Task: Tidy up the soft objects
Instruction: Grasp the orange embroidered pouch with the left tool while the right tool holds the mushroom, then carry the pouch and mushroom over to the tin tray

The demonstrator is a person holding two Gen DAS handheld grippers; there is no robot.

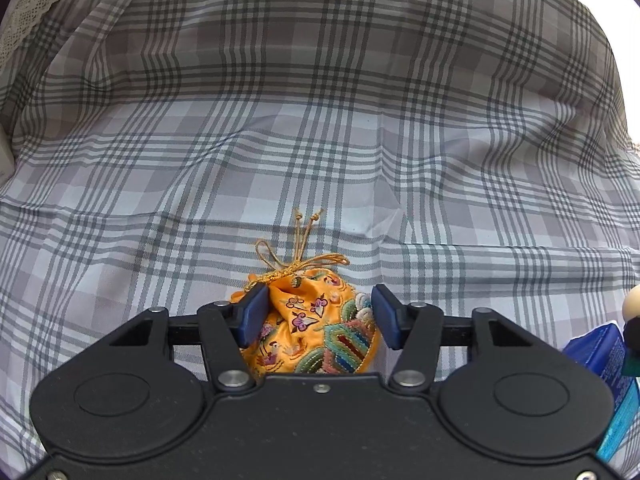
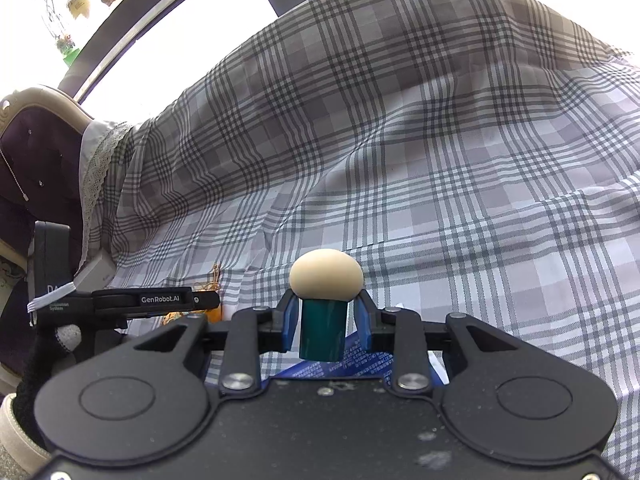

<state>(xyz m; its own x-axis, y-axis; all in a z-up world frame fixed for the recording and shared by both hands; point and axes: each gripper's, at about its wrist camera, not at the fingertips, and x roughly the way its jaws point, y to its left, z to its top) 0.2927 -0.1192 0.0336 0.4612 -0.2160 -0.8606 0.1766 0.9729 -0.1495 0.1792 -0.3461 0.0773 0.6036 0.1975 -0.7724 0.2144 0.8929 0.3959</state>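
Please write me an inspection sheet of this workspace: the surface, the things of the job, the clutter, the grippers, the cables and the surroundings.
Surface: plaid sheet, grey and white, creased, over a bed.
Job's things: yellow pouch, embroidered, lying on the sheet, gold cord tied at its neck. Mushroom toy, cream cap on a green stem, upright.
Clutter: blue packet on the sheet, under the right gripper.
Grippers: left gripper open, its pads on either side of the pouch; whether they touch it cannot be told. Right gripper shut on the toy's stem.
Cables: nothing seen.
Surroundings: dark headboard with lace-edged cloth, bright window behind.
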